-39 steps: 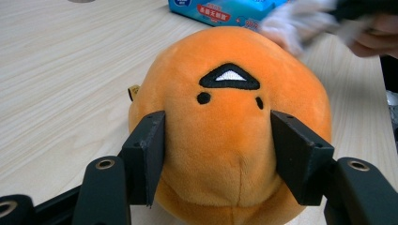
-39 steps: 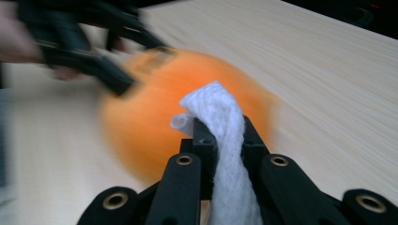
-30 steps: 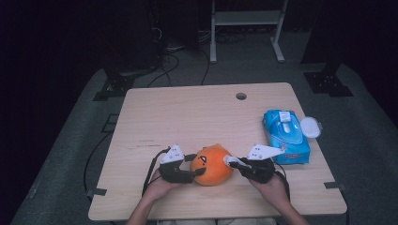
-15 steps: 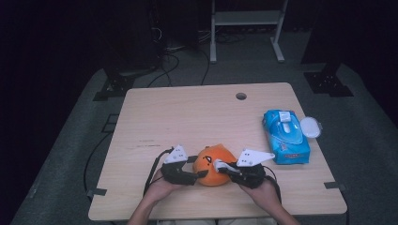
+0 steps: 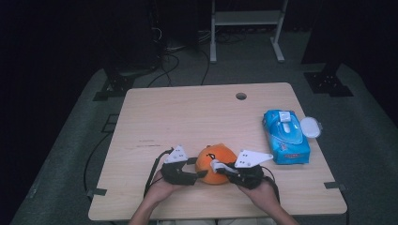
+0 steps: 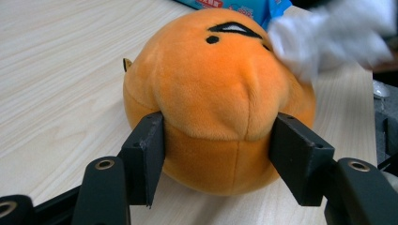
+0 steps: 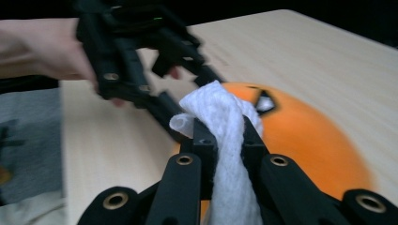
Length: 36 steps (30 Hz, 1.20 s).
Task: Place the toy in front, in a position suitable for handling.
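A round orange plush toy with a small black-and-white face (image 5: 215, 163) sits on the pale wooden table (image 5: 197, 117), near its front edge and roughly midway along it. The left gripper (image 6: 216, 154) squeezes the toy's sides, both jaws pressed into the fabric. The right gripper (image 7: 220, 133) pinches a white textured wipe (image 7: 225, 140) held against the toy's top. Right of the toy, near the table's right edge, lies a blue soft pack of wet wipes (image 5: 286, 137) with a round white lid (image 5: 310, 126) just beside it. Behind the toy the tabletop lies bare up to a round cable hole (image 5: 241, 96) near the far edge.
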Available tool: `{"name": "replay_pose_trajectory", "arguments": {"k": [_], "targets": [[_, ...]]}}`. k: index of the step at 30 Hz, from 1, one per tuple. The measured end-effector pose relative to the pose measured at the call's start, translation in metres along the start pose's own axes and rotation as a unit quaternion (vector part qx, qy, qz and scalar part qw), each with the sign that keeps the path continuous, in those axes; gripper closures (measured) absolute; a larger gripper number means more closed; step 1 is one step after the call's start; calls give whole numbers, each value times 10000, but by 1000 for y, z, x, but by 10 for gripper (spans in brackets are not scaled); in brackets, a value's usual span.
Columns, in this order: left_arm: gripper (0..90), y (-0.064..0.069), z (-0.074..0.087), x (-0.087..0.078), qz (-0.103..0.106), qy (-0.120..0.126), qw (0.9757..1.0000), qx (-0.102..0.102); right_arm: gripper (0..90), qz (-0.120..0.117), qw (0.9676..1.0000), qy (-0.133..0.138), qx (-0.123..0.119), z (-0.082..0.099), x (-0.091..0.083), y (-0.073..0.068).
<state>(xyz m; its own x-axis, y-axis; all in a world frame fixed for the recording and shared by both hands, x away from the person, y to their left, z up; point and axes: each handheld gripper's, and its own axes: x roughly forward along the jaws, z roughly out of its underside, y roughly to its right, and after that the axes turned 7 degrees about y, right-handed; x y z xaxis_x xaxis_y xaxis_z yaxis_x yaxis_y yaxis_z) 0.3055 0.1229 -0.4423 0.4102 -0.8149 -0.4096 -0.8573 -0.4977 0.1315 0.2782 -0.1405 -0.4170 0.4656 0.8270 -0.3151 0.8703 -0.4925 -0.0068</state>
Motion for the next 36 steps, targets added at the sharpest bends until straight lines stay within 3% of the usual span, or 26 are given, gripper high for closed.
{"name": "replay_pose_trajectory", "arguments": {"k": [2, 4, 6, 7, 9, 12, 14, 17, 20, 22, 24, 25, 28, 30, 32, 34, 36], "targets": [[358, -1, 1, 0, 27, 53, 9999, -106, 816, 356, 9993, -75, -13, 3, -7, 13], [269, 0, -1, 3, 115, 112, 9995, -288, 816, 369, 9991, -80, 197, 8, -11, 20], [244, 4, 0, 7, 146, 76, 9996, -232, 817, 282, 9993, -93, 244, 10, -12, 16], [246, 5, 0, 9, 105, 74, 9998, -165, 817, 70, 9995, -63, 304, 10, -9, 10], [297, 8, -1, 9, 18, 7, 10000, 11, 817, -157, 9998, -80, 137, 8, -1, -4], [356, 9, -1, 7, -37, 17, 9999, 109, 817, -126, 9999, -29, 54, 0, 3, -4], [358, 9, -1, 8, -30, 13, 9999, 160, 817, 141, 9999, 32, 73, -2, -3, 7], [294, 8, -2, 9, 74, 105, 9999, -95, 817, 486, 9987, -61, 151, 6, -11, 24], [178, 8, -3, 13, 119, 110, 9992, -366, 818, 328, 9988, -114, 347, 11, -11, 22], [200, 11, -3, 15, -28, 104, 9997, -221, 818, 84, 9993, -109, 354, 9, -7, 12], [292, 12, -4, 14, -98, 133, 9998, -86, 818, 11, 9998, -99, 154, 2, -3, 1], [324, 15, -5, 14, -142, 139, 9998, 75, 818, -20, 9999, -45, 101, -2, -2, -1], [370, 27, -7, 16, -189, 40, 9976, 658, 818, 173, 9998, 69, -27, -10, -3, 3], [370, 29, -7, 16, -157, 27, 9970, 761, 818, 390, 9992, 72, 3, -9, -8, 12], [344, 26, -7, 16, -93, 75, 9984, 552, 818, 541, 9985, -6, 92, -4, -13, 23], [241, 21, -8, 16, 6, 199, 9998, 83, 818, 525, 9982, -55, 281, 2, -15, 27], [141, 18, -8, 19, -11, 215, 9992, -327, 819, 447, 9986, -111, 276, 5, -15, 22]]}}
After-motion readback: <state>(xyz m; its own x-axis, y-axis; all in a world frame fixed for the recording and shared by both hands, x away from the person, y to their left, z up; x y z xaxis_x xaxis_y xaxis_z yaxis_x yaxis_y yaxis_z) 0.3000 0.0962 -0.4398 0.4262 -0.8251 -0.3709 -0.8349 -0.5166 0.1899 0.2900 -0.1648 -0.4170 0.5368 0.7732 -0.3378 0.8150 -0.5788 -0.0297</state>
